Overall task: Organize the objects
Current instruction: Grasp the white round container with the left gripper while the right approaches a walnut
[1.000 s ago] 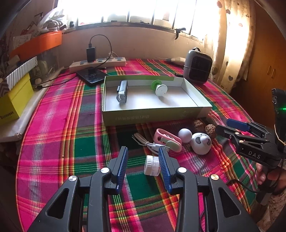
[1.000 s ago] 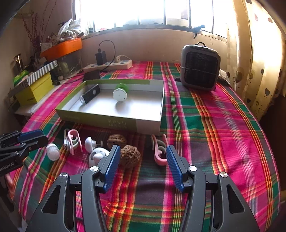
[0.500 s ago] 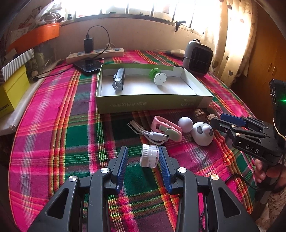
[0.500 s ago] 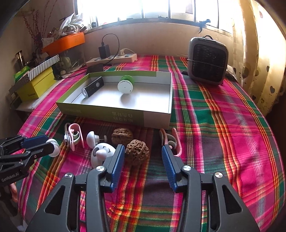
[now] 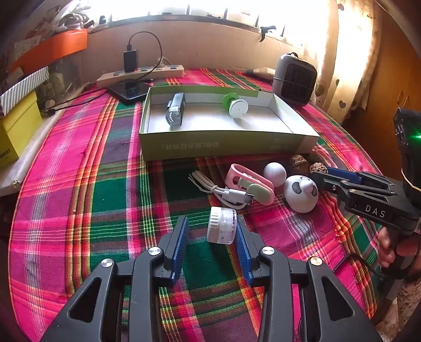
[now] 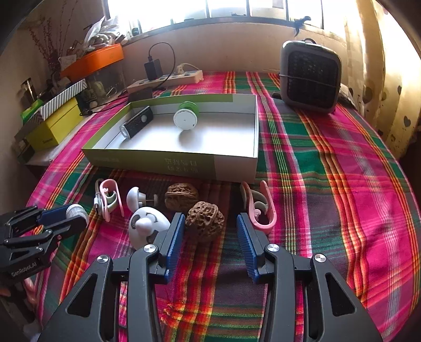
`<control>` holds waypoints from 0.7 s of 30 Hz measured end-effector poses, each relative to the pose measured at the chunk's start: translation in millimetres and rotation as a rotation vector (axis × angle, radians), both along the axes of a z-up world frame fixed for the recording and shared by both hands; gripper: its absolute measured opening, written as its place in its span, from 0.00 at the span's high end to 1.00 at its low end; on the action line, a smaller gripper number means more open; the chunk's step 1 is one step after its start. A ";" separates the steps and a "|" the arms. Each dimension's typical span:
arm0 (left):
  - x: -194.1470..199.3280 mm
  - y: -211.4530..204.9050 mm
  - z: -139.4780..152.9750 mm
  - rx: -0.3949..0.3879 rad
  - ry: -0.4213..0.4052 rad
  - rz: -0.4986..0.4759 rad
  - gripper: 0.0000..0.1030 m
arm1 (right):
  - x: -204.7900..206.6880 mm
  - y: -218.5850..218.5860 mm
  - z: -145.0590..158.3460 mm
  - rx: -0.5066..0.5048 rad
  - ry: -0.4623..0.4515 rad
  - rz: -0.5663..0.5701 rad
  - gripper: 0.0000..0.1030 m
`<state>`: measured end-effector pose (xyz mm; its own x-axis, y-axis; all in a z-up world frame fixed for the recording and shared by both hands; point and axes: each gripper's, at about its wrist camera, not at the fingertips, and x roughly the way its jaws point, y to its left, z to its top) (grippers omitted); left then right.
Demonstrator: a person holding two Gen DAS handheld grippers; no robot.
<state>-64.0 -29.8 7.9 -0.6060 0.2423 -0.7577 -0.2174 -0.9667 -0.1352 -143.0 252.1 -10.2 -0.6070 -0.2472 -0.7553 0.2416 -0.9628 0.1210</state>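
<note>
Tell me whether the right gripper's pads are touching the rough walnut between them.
Cannot tell. In the right wrist view the closing right gripper has the walnut against its left-side pad, with a gap to the other pad.

Bright daylight floods through the window [image 6: 210,8] above a beige wall [image 6: 236,47], with a heart-patterned curtain [image 6: 381,79] at right.

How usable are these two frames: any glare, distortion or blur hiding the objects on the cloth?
Left wrist view: the window is blown out and the curtain glows; fisheye bends the box edge, yet the small jar is sharp. Right wrist view: same window glare, dark corners, but the walnut is crisp with a soft shadow.
</note>
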 end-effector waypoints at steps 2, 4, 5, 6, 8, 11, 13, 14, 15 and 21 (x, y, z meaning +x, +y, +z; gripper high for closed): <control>-0.2 -0.3 0.1 -0.001 0.000 0.001 0.67 | -2.5 -0.3 -1.4 -0.008 -0.014 0.006 0.59; -1.3 -0.4 0.1 -0.003 0.000 0.004 0.67 | -3.3 -1.9 -0.8 -0.001 -0.014 0.011 0.59; -1.3 -0.4 0.3 -0.004 0.001 0.002 0.67 | -3.5 -2.9 -0.8 0.005 -0.014 0.013 0.59; -1.7 -0.2 0.5 -0.006 0.001 0.003 0.67 | -3.7 -4.2 -0.6 0.015 -0.013 0.014 0.59; -2.0 0.0 0.4 -0.006 0.002 0.003 0.67 | -3.6 -4.8 -1.0 0.022 -0.011 0.014 0.59; -2.9 -0.1 0.7 -0.005 0.001 0.006 0.68 | -3.5 -4.1 -1.2 0.021 -0.011 0.013 0.59; -2.5 -0.2 0.4 -0.005 0.002 0.007 0.68 | -3.7 -3.3 -1.6 0.021 -0.010 0.007 0.63; -3.1 -0.4 0.3 -0.004 0.002 0.010 0.68 | -4.4 -2.6 -1.7 0.019 -0.011 0.006 0.65; -3.5 -0.4 0.2 -0.005 0.003 0.009 0.70 | -4.6 -2.0 -1.7 0.017 -0.011 0.006 0.66; -6.3 0.1 -0.4 -0.001 -0.002 -0.001 0.84 | -4.3 -1.2 -1.6 0.015 -0.011 0.005 0.70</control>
<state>-70.4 -29.7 7.5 -0.6040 0.2421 -0.7594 -0.2184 -0.9666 -0.1344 -147.3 250.8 -11.8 -0.5972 -0.2386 -0.7657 0.2453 -0.9633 0.1089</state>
